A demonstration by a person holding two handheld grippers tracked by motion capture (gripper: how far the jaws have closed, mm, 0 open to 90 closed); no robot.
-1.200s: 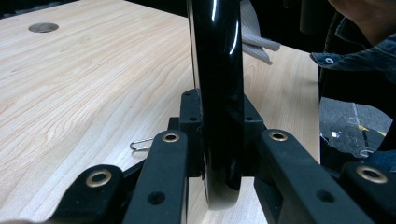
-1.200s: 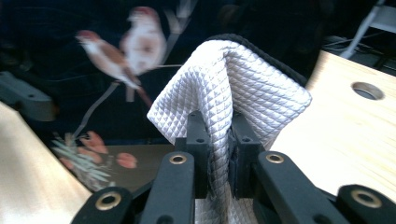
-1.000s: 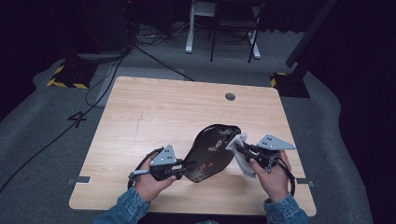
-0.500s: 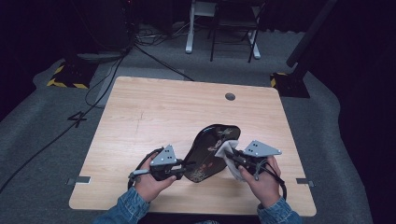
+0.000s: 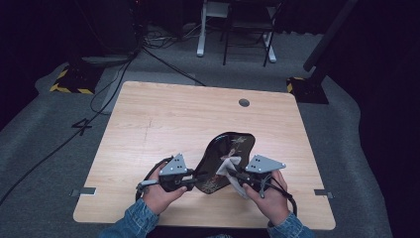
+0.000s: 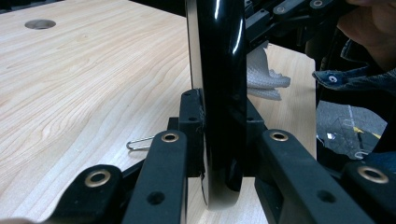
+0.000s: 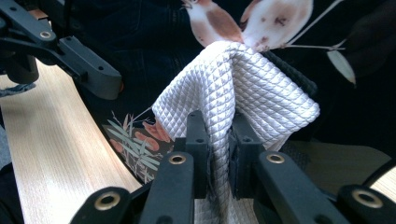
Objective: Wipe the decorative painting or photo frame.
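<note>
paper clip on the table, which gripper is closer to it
Left. The paper clip lies on the table just beside the left gripper, which clamps the black tray. The right gripper, holding the white cloth, is on the tray's far side.

My left gripper (image 5: 190,182) and right gripper (image 5: 241,176) are black, each topped by a grey three-cornered plate with dark holes. Brass-ringed screw holes dot my black jaw arms. Black cable loops behind each. My sleeves (image 5: 130,224) are blue denim.
</note>
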